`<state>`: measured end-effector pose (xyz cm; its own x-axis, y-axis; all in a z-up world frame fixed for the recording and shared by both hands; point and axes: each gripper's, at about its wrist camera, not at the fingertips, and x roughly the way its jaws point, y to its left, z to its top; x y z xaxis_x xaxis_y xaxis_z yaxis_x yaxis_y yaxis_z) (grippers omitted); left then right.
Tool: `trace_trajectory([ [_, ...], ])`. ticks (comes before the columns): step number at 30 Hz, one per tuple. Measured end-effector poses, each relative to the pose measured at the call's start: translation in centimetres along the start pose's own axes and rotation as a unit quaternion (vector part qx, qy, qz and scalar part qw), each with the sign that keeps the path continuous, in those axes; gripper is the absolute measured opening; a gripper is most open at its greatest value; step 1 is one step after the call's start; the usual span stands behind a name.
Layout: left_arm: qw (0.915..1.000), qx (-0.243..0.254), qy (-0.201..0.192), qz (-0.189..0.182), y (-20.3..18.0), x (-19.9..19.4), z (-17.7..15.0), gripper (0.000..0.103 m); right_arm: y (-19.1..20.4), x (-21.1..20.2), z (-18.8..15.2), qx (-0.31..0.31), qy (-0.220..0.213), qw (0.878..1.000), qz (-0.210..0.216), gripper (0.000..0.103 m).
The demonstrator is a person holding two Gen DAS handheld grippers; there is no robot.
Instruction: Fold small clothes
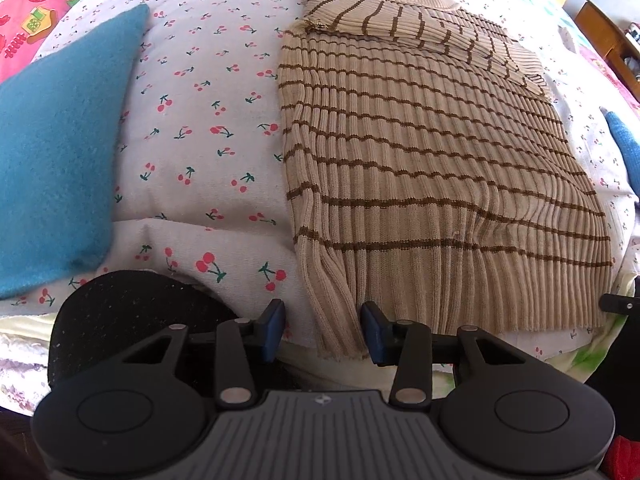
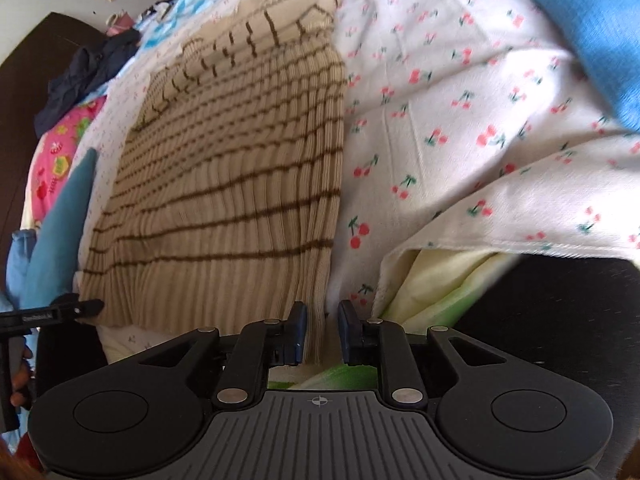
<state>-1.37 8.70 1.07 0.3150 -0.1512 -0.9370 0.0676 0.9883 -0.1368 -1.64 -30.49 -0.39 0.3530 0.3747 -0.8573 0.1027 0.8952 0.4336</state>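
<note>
1. We see the striped sweater (image 1: 432,160) lying flat on the cherry-print sheet (image 1: 208,128).
2. Our left gripper (image 1: 323,330) stands spread around its near hem corner, pads apart from it.
3. Our right gripper (image 2: 322,330) is slightly parted around the other hem corner, not pinching.

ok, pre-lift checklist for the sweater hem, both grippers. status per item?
1. Left gripper over the hem's left corner: ok.
2. Left jaws closed on the fabric: not ok, gap visible, open.
3. Right gripper at the hem's right corner: ok.
4. Right jaws pressing the fabric: not ok, hem edge between them, gap remains.
5. Striped sweater lying flat, sleeve folded across the top: ok.
6. Cherry-print sheet clear of both jaws: cannot tell.
</note>
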Motion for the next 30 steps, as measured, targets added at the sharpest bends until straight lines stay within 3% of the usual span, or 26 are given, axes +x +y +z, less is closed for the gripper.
trace_trajectory([
  [6, 0.9999, -0.009, 0.004, 0.005, 0.0, 0.2, 0.3, 0.046, -1.0, 0.2, 0.1, 0.029, 0.014, 0.999, 0.031, 0.019],
  [12, 0.9992, -0.039, -0.006, -0.004, 0.9, -0.5, 0.5, 0.044, -1.3, 0.1, -0.1, 0.052, 0.014, 0.996, 0.066, 0.009],
  [30, 0.9996, -0.023, -0.003, -0.016, 0.1, 0.6, 0.7, 0.044, -1.5, 0.0, 0.0, 0.070, 0.011, 0.997, 0.044, 0.013],
])
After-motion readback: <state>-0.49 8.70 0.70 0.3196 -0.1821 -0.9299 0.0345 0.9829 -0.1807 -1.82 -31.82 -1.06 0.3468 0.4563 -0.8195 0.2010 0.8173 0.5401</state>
